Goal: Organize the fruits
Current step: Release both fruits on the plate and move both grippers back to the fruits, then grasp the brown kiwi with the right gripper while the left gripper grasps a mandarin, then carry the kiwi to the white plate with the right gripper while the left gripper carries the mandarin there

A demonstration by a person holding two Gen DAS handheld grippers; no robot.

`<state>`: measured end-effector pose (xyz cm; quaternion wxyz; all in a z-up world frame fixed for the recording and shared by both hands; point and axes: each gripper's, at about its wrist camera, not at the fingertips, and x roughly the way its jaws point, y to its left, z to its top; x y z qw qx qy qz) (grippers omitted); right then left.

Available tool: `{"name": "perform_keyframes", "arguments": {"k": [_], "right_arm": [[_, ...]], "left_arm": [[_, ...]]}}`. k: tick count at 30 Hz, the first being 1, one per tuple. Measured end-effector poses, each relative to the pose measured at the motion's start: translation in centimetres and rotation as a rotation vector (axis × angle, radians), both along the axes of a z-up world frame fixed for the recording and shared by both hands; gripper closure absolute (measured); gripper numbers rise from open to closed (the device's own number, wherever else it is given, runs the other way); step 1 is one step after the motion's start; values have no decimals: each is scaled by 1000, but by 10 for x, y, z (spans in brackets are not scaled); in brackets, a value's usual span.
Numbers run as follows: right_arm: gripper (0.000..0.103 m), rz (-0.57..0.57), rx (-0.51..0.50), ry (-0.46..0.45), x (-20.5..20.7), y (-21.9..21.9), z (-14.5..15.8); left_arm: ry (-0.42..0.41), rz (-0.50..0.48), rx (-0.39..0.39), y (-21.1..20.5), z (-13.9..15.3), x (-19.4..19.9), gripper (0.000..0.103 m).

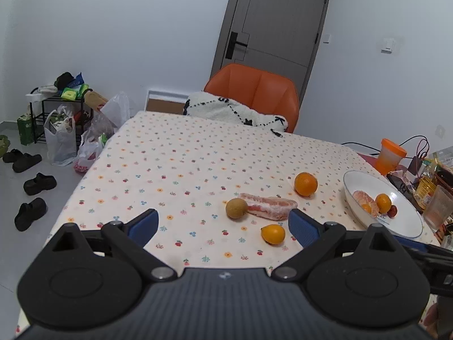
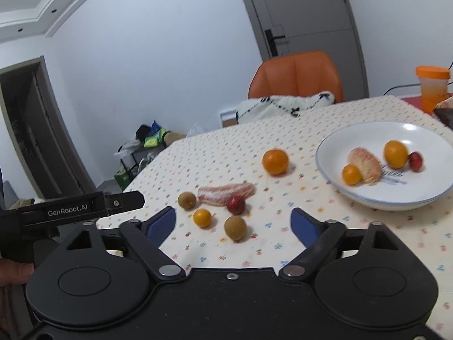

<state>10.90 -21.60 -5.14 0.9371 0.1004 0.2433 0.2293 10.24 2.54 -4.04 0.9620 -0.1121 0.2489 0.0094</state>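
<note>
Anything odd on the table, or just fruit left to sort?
One thing: the pink-and-white streaked strip lying on the floral tablecloth among the loose fruit looks like raw fatty meat, not fruit. It lies next to the brown kiwi and small red fruit. Nothing looks spilled or damaged.

On the bench (image 2: 354,238), two kiwis (image 2: 235,228), a kumquat (image 2: 202,218) and a red fruit (image 2: 235,204) lie just ahead of the right gripper (image 2: 234,223), a pomelo piece (image 2: 223,192) behind them. The bowl (image 2: 368,198) with fruits stands to the front right, an orange (image 2: 275,162) left of it.
</note>
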Motion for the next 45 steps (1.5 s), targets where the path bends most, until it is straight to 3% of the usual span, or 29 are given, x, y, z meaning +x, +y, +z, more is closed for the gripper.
{"name": "perform_keyframes", "arguments": {"k": [5,12,19,21,22,34,40,42,45], "right_arm": [[39,37,-37,50,14,17,-11],[50,38,-40,93,28,24,-20],[52,52,-54,122,38,30,-27],[76,48,-56,128,43,30,-28],[81,40,-61,132,44,30,-29],[81,11,-14,131,45,7,-27],[81,-18,10,108,39,-11,-24],[81,-30,14,102,37,-18,-24],[81,-48,24,93,34,-25,-23]], "left_arm": [[7,8,-26,8,-9,8,8],[22,-9,-48,8,-14,19,16],[34,-32,-65,2,-20,25,17],[41,-35,-70,-1,-21,28,19],[46,-39,-74,-2,-22,30,20],[88,-112,-87,-28,-34,49,35],[90,-134,-83,-44,-39,56,38],[87,-133,-71,-49,-40,57,44],[94,-131,-64,-54,-41,60,70]]}}
